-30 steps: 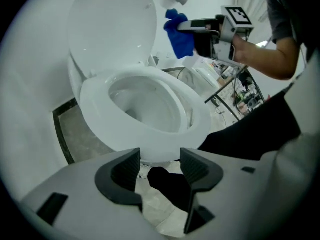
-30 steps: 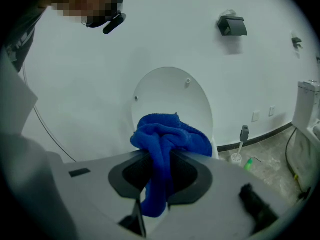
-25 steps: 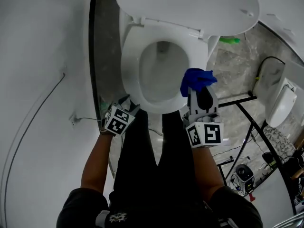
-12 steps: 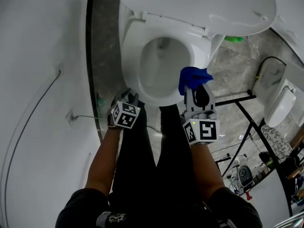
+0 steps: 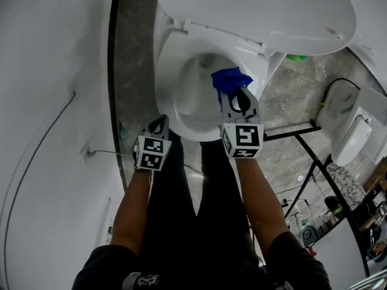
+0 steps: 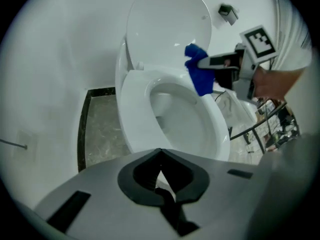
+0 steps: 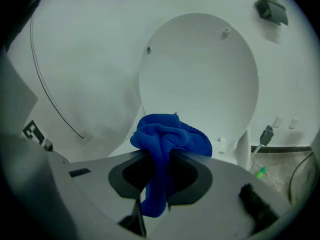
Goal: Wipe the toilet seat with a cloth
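Head view, K asks: where is the cloth (image 5: 231, 79)?
M: Blue, bunched. It sits over the bowl (image 5: 192, 98), towards the right rear of the toilet seat (image 5: 166, 86). Whether it touches the seat cannot be told from this view.
K: Held how?
M: Right gripper view: the right gripper (image 7: 159, 154) has its jaws clamped on the cloth (image 7: 167, 136). The bulk is wadded above the tips and a tail hangs down between them. The raised lid (image 7: 200, 74) fills the background.
K: Cross-check from the other side?
M: Left gripper view: the cloth (image 6: 199, 76) shows in front of the lid's lower right edge, above the seat's (image 6: 135, 114) right rear part.
K: Left gripper?
M: The left gripper (image 5: 158, 125) is just off the seat's front-left edge, well apart from the cloth. Its jaws have just been closing. The tips (image 6: 160, 153) now meet, with nothing between them.
K: Surroundings?
M: Seat is down, lid (image 5: 260, 11) is up. Grey stone floor (image 5: 130, 53) runs along the toilet's left side against a white wall (image 5: 48, 101). To the right, on the floor, are a small green object (image 5: 296, 57) and a black frame (image 5: 290, 130).
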